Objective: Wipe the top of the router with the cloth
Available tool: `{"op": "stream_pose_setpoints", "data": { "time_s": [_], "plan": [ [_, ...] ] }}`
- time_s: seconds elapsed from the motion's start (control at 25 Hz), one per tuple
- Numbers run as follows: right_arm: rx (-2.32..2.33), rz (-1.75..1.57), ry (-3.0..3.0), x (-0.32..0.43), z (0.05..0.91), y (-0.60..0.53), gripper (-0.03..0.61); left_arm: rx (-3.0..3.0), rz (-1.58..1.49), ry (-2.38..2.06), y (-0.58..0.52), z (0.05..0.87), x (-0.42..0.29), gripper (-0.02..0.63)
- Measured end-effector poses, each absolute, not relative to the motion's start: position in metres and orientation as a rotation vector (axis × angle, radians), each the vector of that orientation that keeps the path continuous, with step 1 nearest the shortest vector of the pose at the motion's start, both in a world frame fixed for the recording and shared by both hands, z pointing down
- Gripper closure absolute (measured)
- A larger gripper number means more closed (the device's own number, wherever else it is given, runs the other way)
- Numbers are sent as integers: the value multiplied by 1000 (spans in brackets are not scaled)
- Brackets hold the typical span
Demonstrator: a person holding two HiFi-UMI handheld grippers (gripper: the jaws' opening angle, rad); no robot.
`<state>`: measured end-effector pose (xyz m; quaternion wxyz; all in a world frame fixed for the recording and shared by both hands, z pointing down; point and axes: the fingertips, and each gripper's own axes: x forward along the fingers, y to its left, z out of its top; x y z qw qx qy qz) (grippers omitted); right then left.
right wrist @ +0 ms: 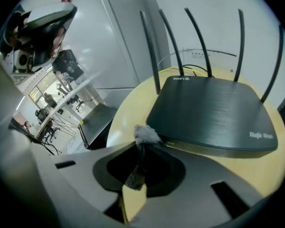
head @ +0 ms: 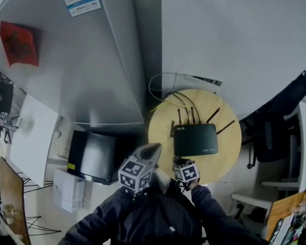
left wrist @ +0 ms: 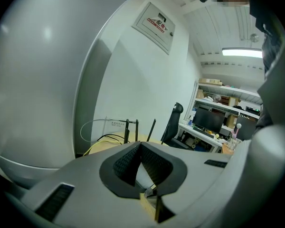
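Note:
A black router (head: 195, 139) with several upright antennas lies flat on a round wooden table (head: 160, 131). In the right gripper view the router (right wrist: 213, 110) fills the middle, its near edge just past my jaws. My right gripper (right wrist: 141, 144) is shut on a small grey cloth (right wrist: 145, 134), whose tuft pokes out at the router's near left corner. In the head view that gripper (head: 180, 161) sits at the router's near edge. My left gripper (head: 154, 149) hovers off the table's near left rim, shut with nothing in it (left wrist: 139, 145). Beyond it stand the router antennas (left wrist: 128, 129).
Yellow and white cables (head: 163, 103) run behind the router toward the white wall. A black box (head: 94, 157) sits on the floor left of the table. An office chair (head: 280, 131) stands to the right, and a white tabletop (head: 33, 131) at far left.

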<state>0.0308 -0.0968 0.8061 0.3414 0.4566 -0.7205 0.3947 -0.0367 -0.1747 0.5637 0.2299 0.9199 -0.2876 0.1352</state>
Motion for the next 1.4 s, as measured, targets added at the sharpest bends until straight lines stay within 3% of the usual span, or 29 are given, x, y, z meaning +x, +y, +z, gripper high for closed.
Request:
{"op": "stream_pose_setpoints", "data": {
  "time_s": [0.32,0.92,1.4],
  "plan": [
    [1308,1071,-1913,46,782,-71,505,2524,368,-735,-164,573,-42,612],
    [1750,846,-2168,98,579,-17,505,2609,298,-606,-130,537,-17,612],
    [1720,601,-2362,99,504,123,505,2676,291,-684,34,506,0,612]
  ]
}}
